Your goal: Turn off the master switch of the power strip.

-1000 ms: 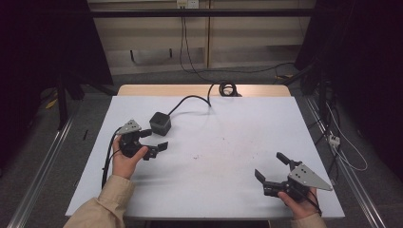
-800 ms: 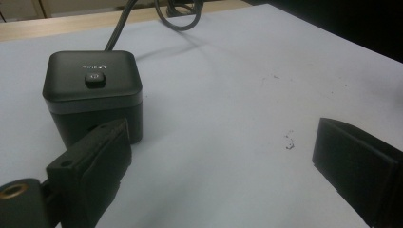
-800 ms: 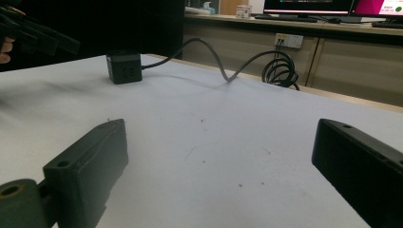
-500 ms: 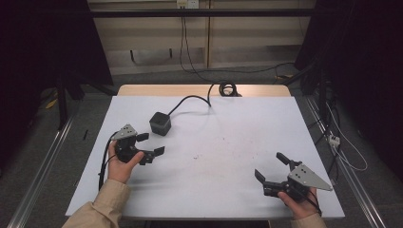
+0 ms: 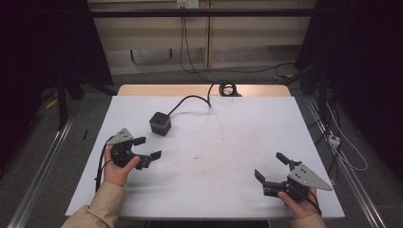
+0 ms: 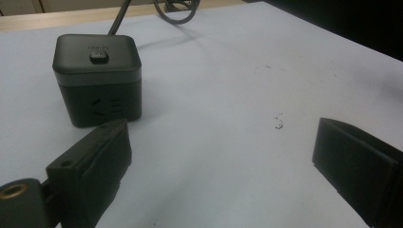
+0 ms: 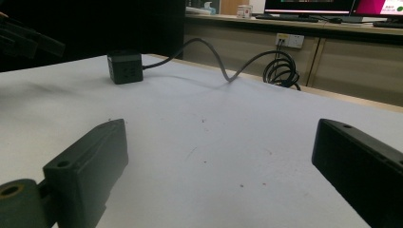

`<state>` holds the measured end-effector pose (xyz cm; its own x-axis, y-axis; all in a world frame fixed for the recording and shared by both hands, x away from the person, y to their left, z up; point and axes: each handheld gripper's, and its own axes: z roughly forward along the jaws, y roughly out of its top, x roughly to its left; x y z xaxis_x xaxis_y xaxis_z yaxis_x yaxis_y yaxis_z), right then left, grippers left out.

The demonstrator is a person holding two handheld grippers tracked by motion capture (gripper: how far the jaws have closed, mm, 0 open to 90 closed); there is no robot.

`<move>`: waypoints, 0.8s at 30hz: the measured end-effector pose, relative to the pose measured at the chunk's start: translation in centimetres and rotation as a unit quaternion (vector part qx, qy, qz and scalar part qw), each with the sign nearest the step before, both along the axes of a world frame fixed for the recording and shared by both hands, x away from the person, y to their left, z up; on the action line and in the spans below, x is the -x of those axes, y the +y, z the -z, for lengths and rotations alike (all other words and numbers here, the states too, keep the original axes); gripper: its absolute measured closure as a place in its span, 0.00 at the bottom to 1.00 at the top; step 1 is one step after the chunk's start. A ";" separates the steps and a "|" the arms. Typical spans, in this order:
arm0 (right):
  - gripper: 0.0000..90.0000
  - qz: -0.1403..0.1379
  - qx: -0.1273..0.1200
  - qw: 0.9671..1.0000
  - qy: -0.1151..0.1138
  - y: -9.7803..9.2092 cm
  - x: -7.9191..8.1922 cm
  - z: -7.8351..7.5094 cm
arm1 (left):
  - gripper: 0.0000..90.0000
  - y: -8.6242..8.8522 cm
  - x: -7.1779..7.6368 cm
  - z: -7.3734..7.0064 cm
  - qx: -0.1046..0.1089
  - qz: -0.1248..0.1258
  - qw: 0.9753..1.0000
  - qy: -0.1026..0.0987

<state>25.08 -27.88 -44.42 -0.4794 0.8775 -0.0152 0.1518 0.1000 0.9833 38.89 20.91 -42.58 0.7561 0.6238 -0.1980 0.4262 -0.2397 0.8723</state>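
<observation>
A black cube power socket (image 5: pixel 160 123) stands on the white table (image 5: pixel 228 137), left of centre. Its black cable (image 5: pixel 190 99) runs back to a coil (image 5: pixel 227 88) at the far edge. My left gripper (image 5: pixel 148 147) is held open just near-left of the cube, with nothing between its jaws. In the left gripper view the cube (image 6: pixel 97 78) sits close ahead beyond the left jaw, its button on top, with the left gripper (image 6: pixel 223 161) spread wide. My right gripper (image 5: pixel 269 166) is open and empty near the front right edge. From there the cube (image 7: pixel 125 66) looks far off.
The wooden far edge of the table (image 5: pixel 199 89) carries the cable coil (image 7: pixel 283 71). A wall socket (image 7: pixel 290 40) and a cabinet front lie behind it. Cables trail on the floor at right (image 5: pixel 337 140). Dark curtains flank both sides.
My left gripper has drawn back from the cube, moving left and toward the near edge. The right gripper has stayed put.
</observation>
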 end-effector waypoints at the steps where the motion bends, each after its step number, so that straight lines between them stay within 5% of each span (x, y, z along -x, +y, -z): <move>1: 0.05 0.000 -0.001 1.000 0.000 0.0 0.0 0.0 | 0.06 0.0 0.1 0.0 0.000 0.000 1.000 -0.001; 24: 0.05 0.001 -0.003 1.000 0.001 -0.1 0.1 0.0 | 0.06 2.0 1.8 0.7 -0.009 -0.008 1.000 0.001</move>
